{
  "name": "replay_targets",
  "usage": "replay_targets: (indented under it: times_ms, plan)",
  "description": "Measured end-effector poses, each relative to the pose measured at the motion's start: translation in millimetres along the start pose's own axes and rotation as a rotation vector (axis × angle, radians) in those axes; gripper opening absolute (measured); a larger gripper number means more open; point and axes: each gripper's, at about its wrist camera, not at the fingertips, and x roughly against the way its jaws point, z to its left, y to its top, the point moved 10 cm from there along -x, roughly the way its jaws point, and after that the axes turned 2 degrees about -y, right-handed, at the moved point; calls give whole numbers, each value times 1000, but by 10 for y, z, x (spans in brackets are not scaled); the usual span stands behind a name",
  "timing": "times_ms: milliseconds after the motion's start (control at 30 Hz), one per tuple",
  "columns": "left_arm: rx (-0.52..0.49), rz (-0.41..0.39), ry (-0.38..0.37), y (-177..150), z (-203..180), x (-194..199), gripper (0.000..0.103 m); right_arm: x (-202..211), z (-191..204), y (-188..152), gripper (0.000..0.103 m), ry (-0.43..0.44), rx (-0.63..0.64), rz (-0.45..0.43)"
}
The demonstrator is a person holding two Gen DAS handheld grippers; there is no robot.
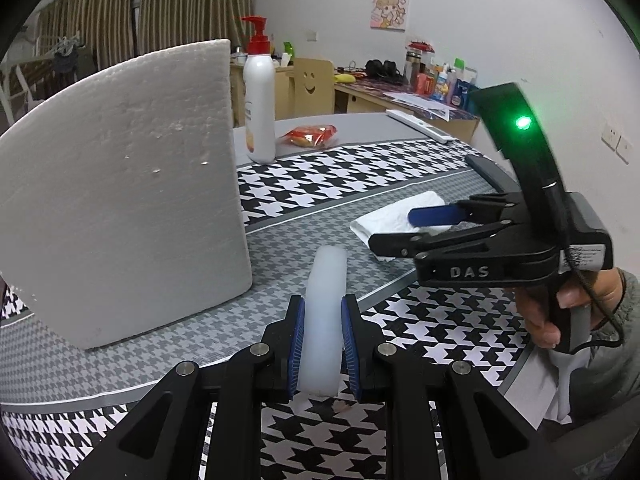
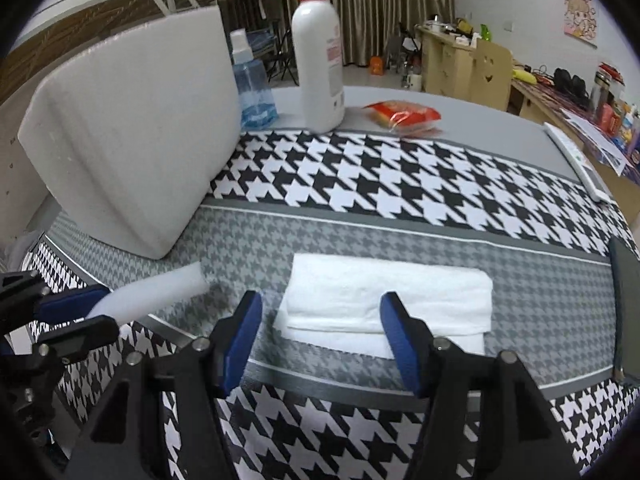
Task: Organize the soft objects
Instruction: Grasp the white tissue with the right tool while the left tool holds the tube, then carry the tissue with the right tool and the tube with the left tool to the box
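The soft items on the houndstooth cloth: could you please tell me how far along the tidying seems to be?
Early, by the look of it. Nothing looks clearly put away yet. In hand: the left claw is shut on a white foam strip, lifted off the tablecloth. The right claw hangs open over the folded white towel, not gripping it. Left: the towel and the big foam block, which stands untouched.

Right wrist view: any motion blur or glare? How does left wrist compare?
Right wrist view: the white foam strip in the left gripper is smeared, as are the red snack packet and frame edges; the folded white towel is overexposed, little texture. Left wrist view: sharper, with green LED glare on the right gripper. Both show strong fisheye bending and dark corners.
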Motion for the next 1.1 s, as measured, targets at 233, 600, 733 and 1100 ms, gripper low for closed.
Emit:
replay_targets:
  times_ms: [233,600,733,1100]
  plan:
    - [11,-7,6,-29,42,41,20,-48,26,-8,66,-26,32,9]
    - [19,-29,16,-31,71,183,20,-24,-98,-13,22,-132,37,15]
    - [23,-46,27,-1,114,254,20,-13,-140,-9,16,-133,27,20]
    - [20,-133,41,119,164,616,20,326,-94,198,15,-99,8,-78]
